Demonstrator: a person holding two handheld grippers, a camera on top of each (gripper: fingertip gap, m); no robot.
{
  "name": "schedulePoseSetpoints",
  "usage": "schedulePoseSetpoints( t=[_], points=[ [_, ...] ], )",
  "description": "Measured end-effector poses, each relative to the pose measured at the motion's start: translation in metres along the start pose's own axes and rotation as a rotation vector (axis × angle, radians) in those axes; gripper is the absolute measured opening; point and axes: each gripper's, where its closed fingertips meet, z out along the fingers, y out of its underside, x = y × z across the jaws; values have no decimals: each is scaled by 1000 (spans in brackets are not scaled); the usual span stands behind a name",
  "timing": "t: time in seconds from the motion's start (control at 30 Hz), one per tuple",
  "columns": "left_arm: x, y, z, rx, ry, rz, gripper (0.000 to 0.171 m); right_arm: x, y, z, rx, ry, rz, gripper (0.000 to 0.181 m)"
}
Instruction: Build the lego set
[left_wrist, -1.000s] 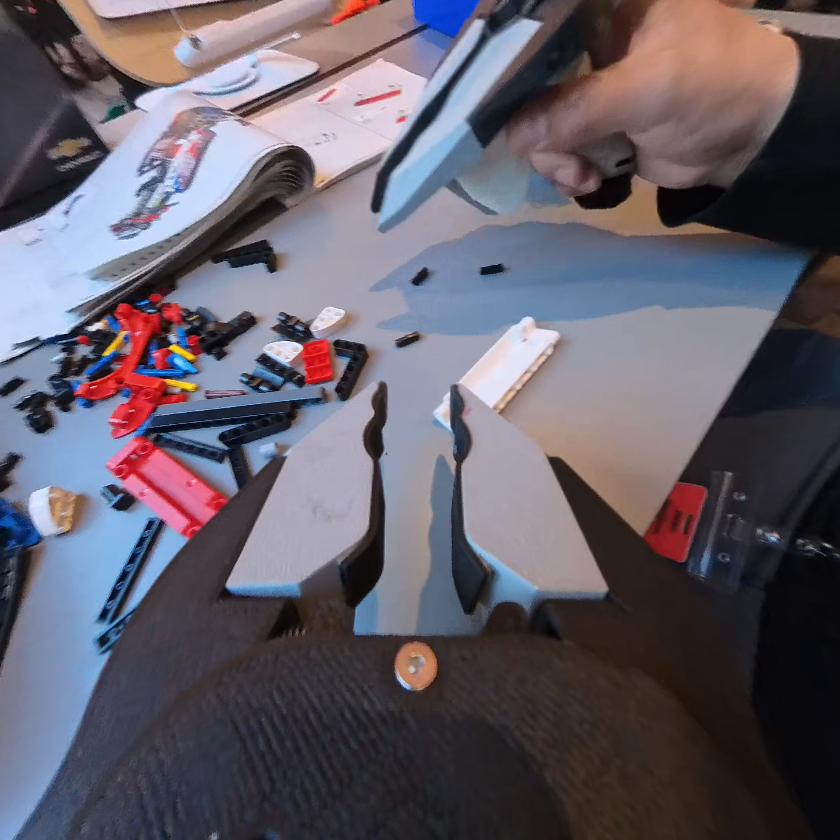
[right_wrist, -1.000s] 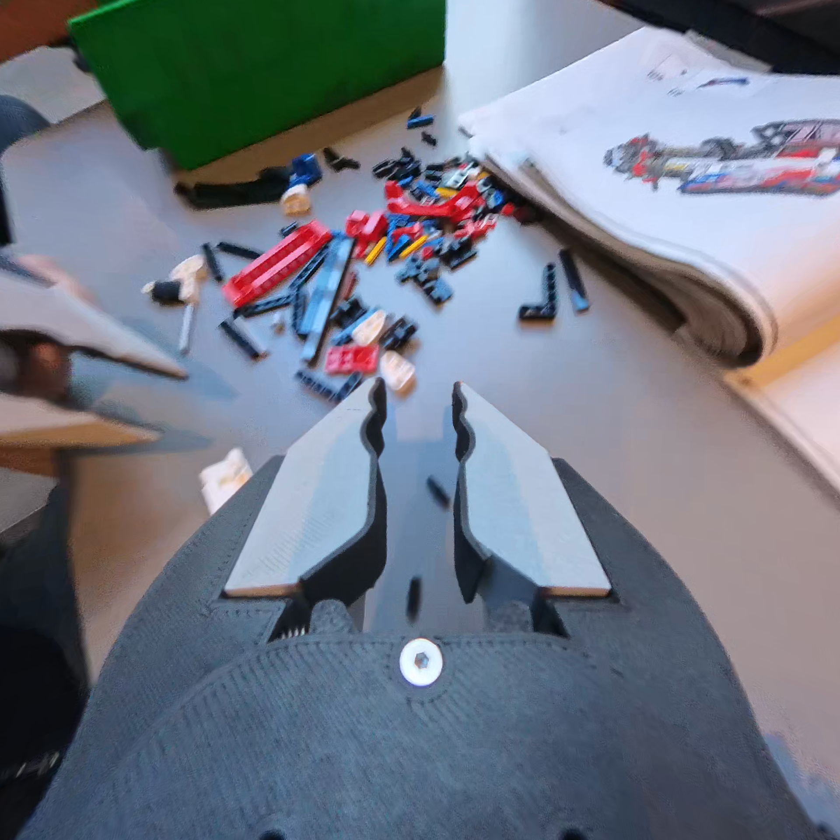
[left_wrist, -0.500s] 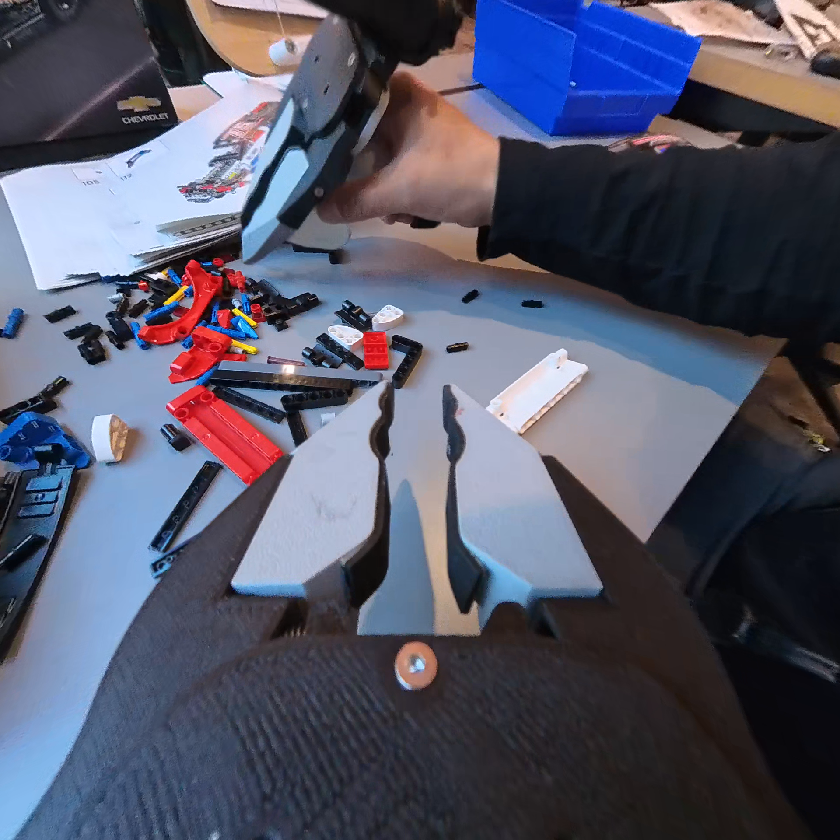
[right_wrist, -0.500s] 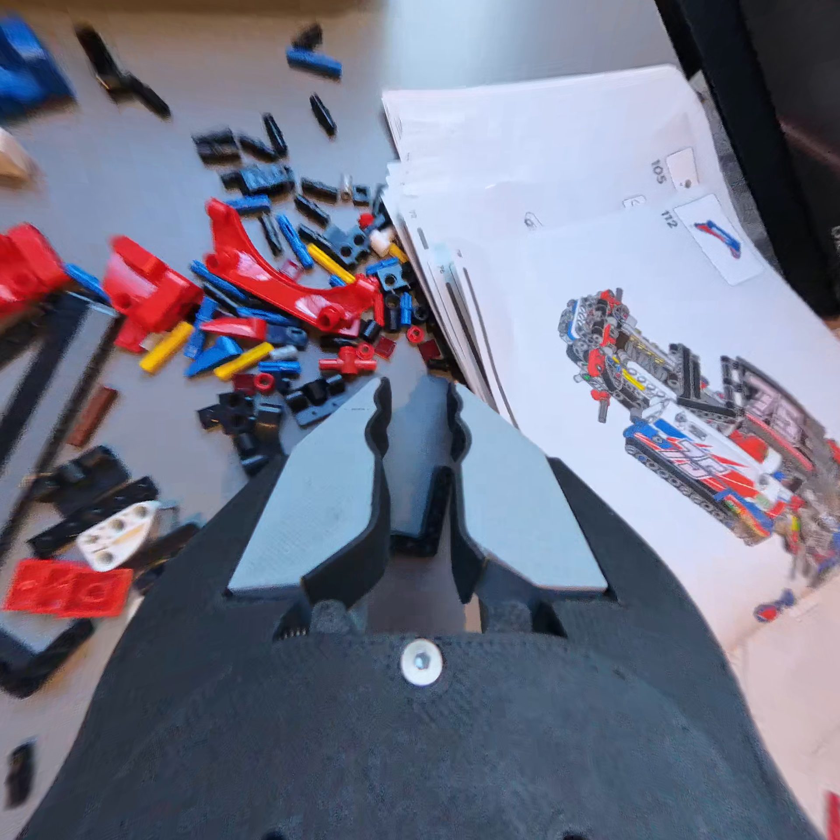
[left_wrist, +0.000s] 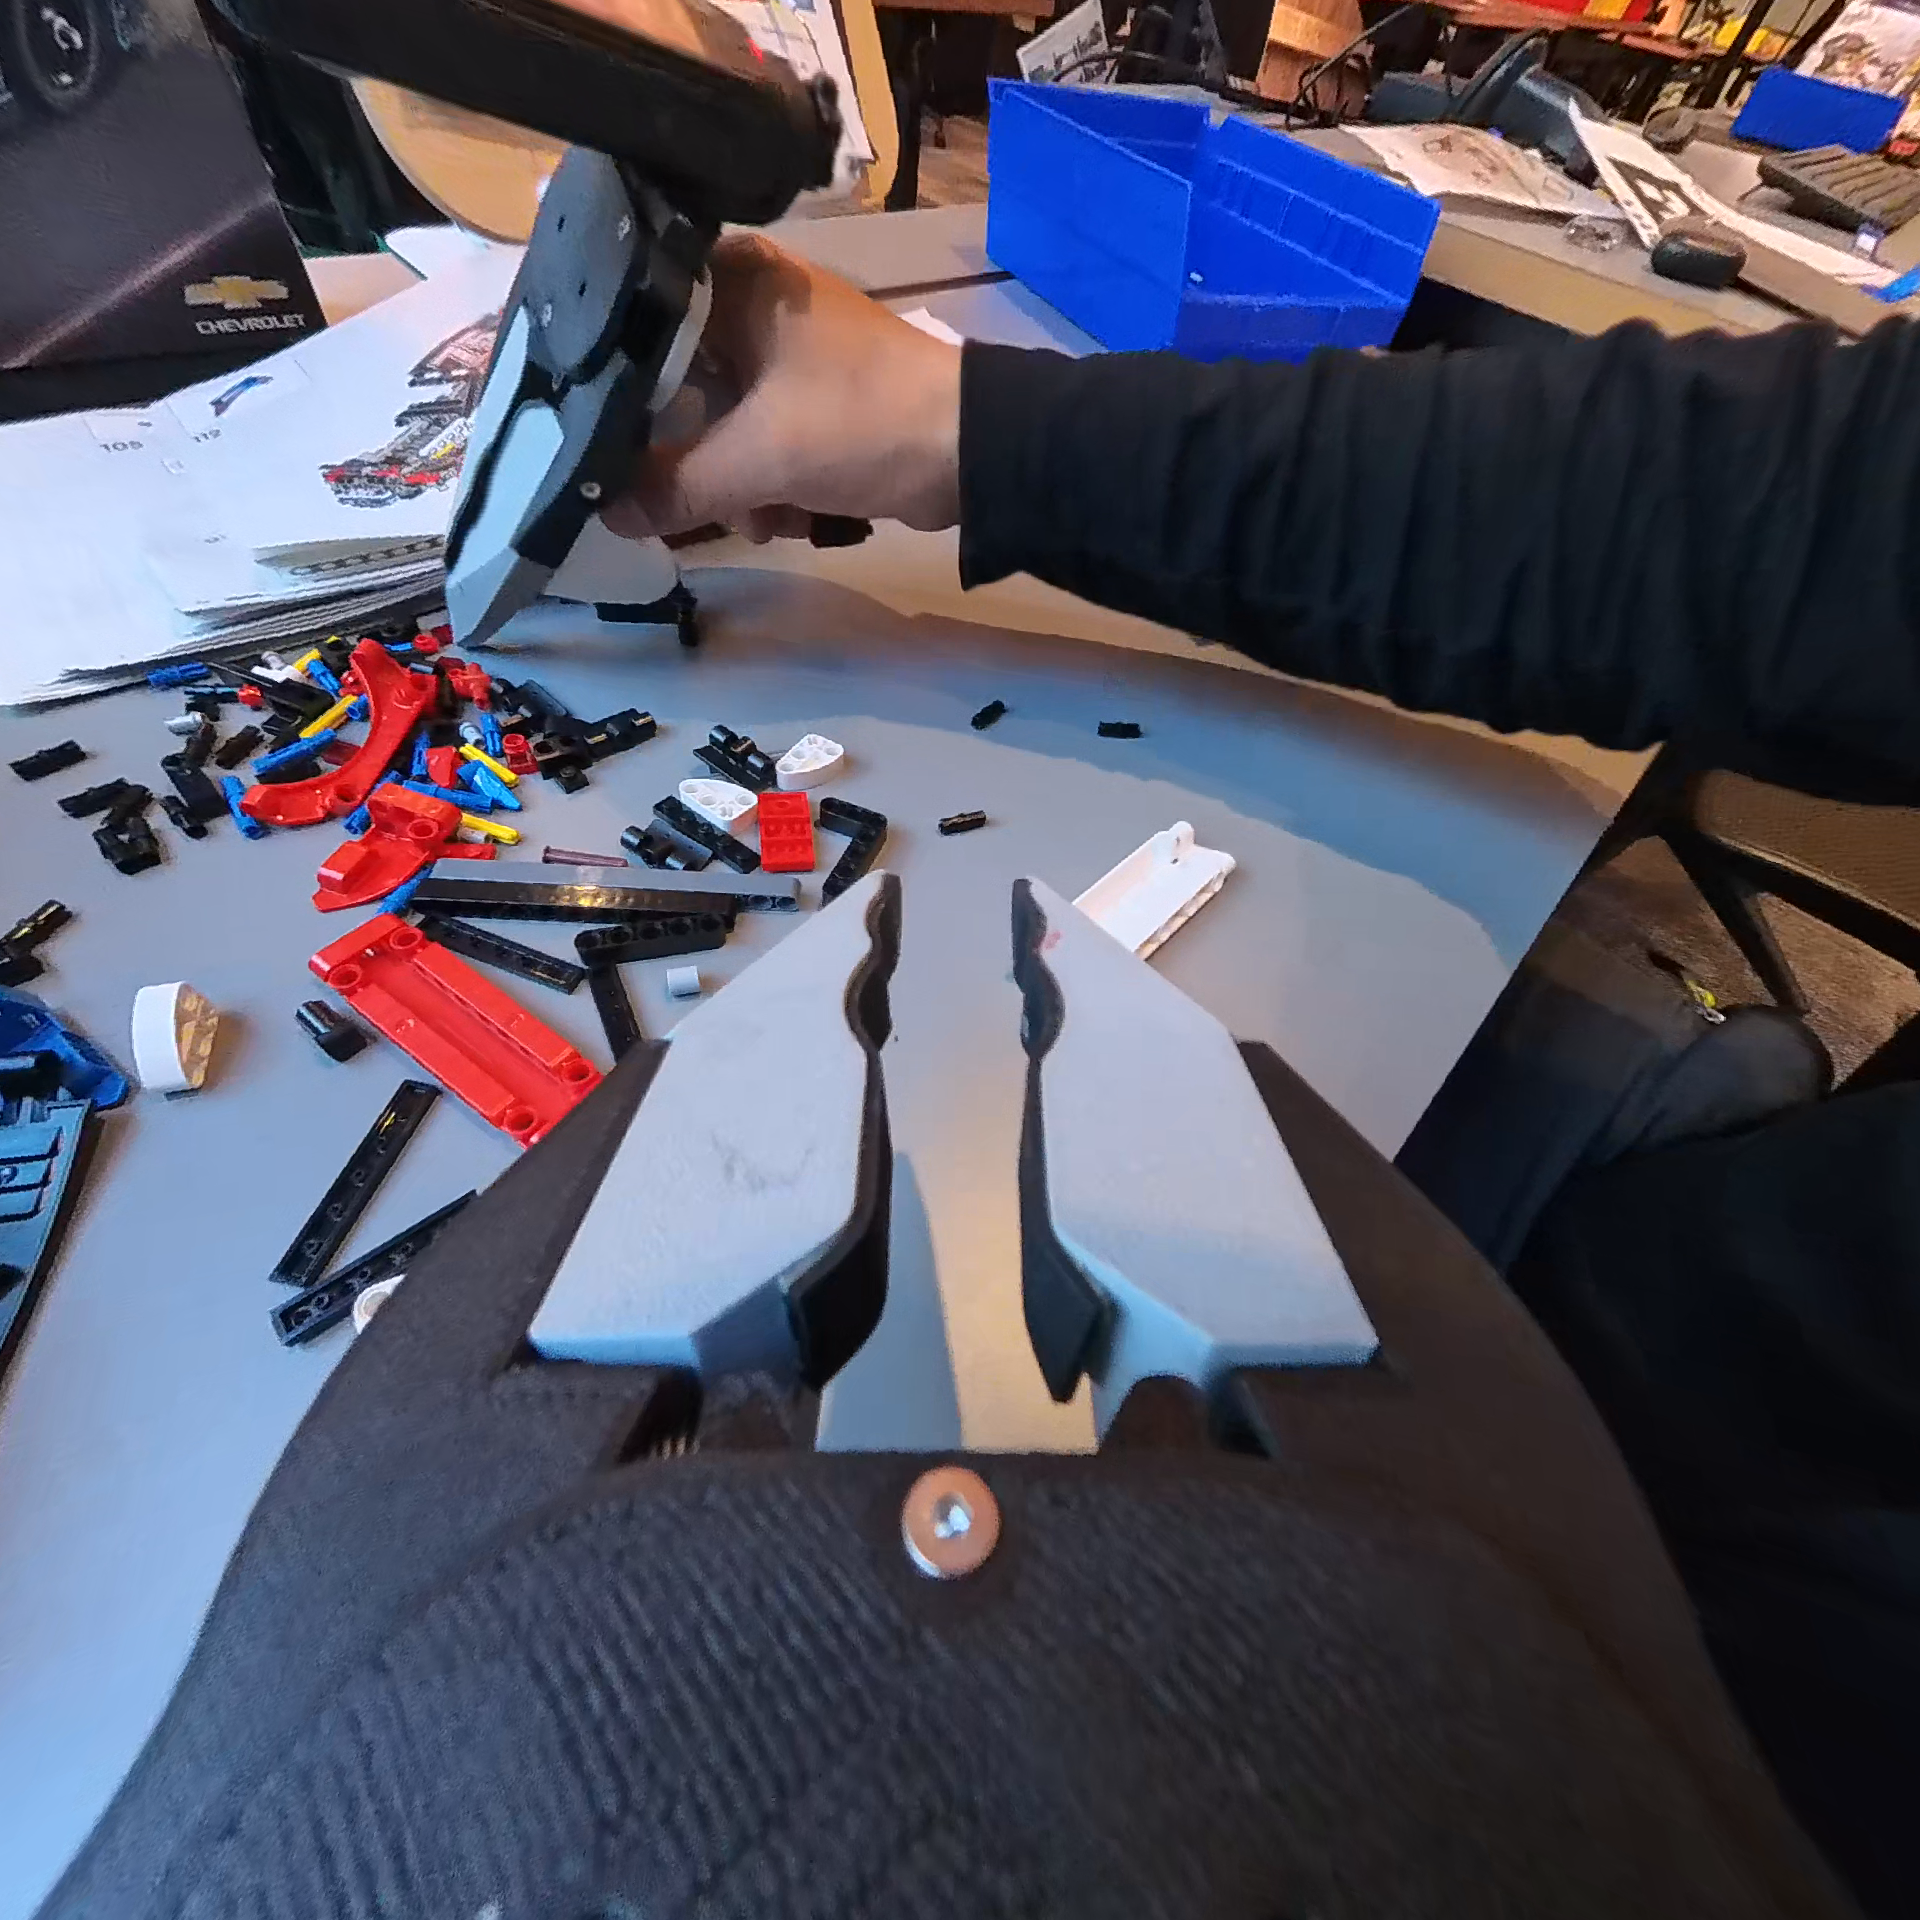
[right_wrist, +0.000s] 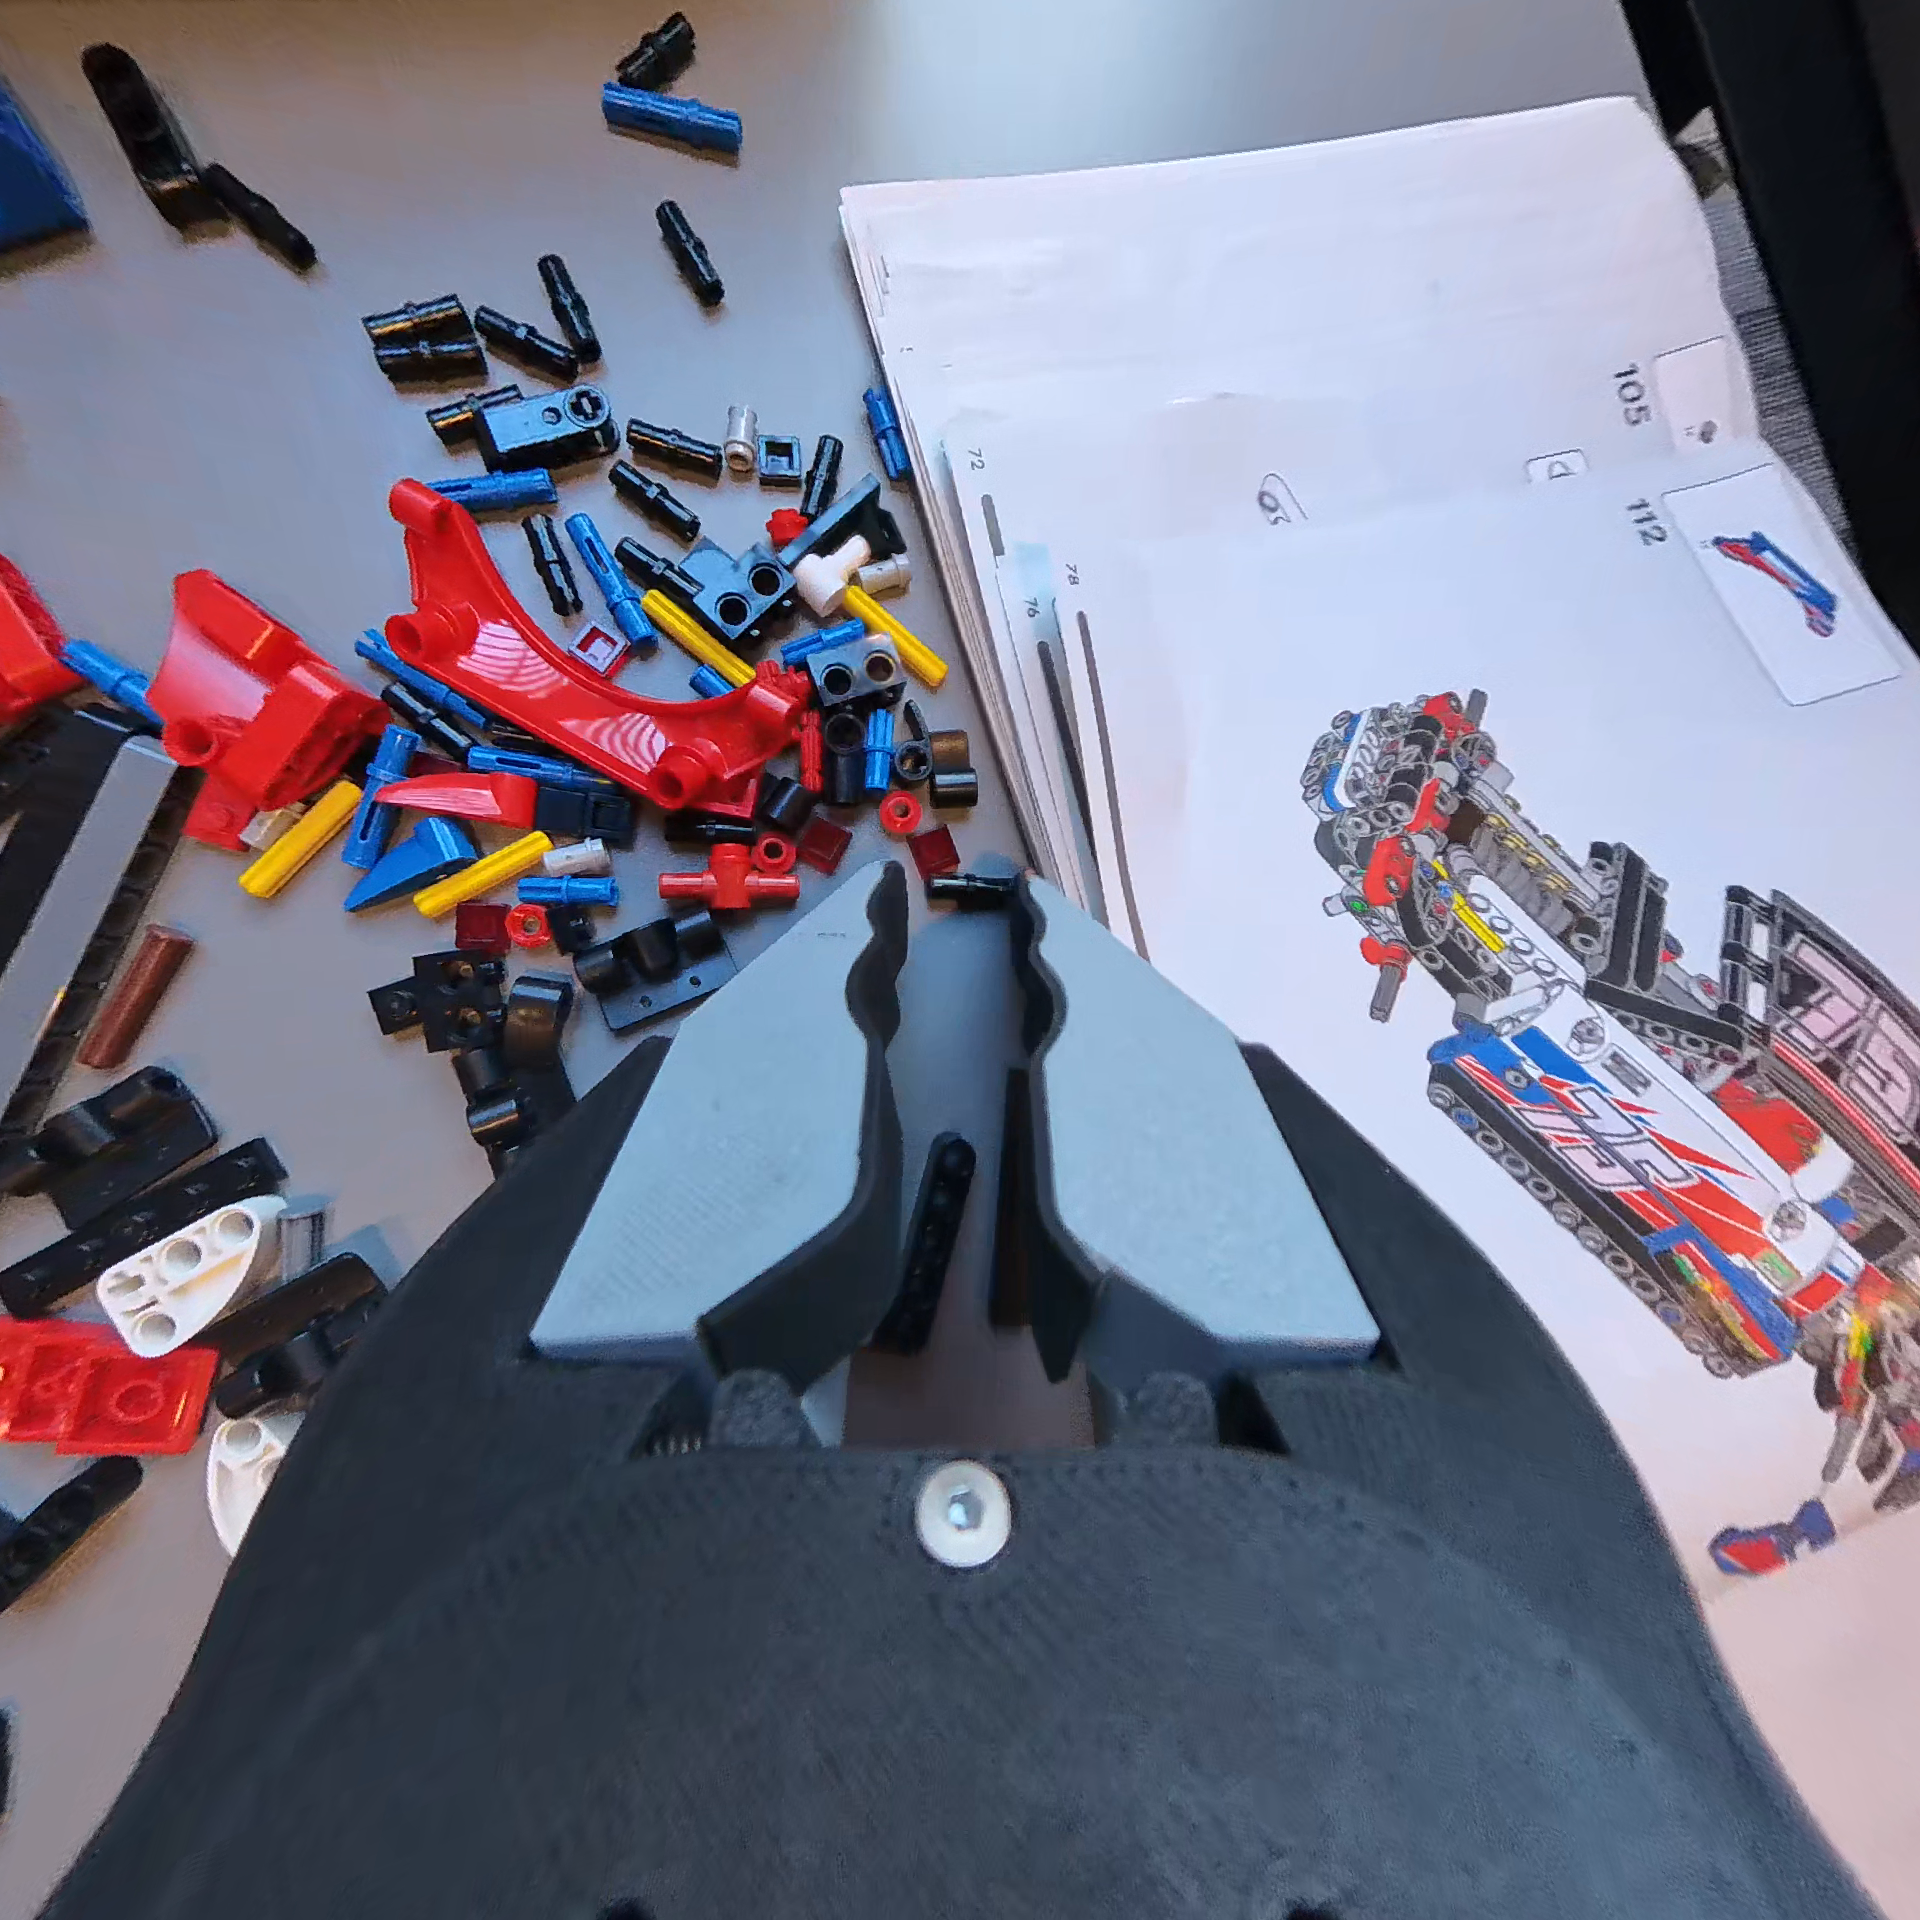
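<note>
Two views, right tool (right_wrist: 954, 902) over booklet (right_wrist: 1455, 675) edge, left tool (left_wrist: 954, 902) sees blue bin (left_wrist: 1195, 218)

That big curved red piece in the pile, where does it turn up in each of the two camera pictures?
Left wrist view: the curved red piece lies at the left, in the pile just below the stacked booklet.
Right wrist view: it lies left of centre, above the fingers.
Shared landmark: the open instruction booklet, beside the pile in both.
</note>
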Motion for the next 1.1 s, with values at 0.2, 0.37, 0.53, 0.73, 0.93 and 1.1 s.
schedulePoseSetpoints(
  t=[0.2, 0.37, 0.53, 0.73, 0.93, 1.1],
  points=[
    [1, 1, 1, -6, 4, 4, 18, -3, 0, 1, -32, -111, 20, 13],
    [1, 3, 2, -12, 5, 4, 18, -10, 13, -9, -71, -119, -69, 13],
    [1, 5, 4, -20, 8, 4, 18, -33, 30, -42, -71, -143, -144, 13],
    [2, 9, 6, -39, 15, 5, 18, -81, 66, -101, -81, -180, -210, 13],
    [5, 15, 13, -71, 13, 26, 18, -113, 105, -114, -104, -182, -165, 13],
    [4, 30, 23, -134, 0, 51, 18, -134, 127, -128, -100, -141, -186, 13]
  ],
)
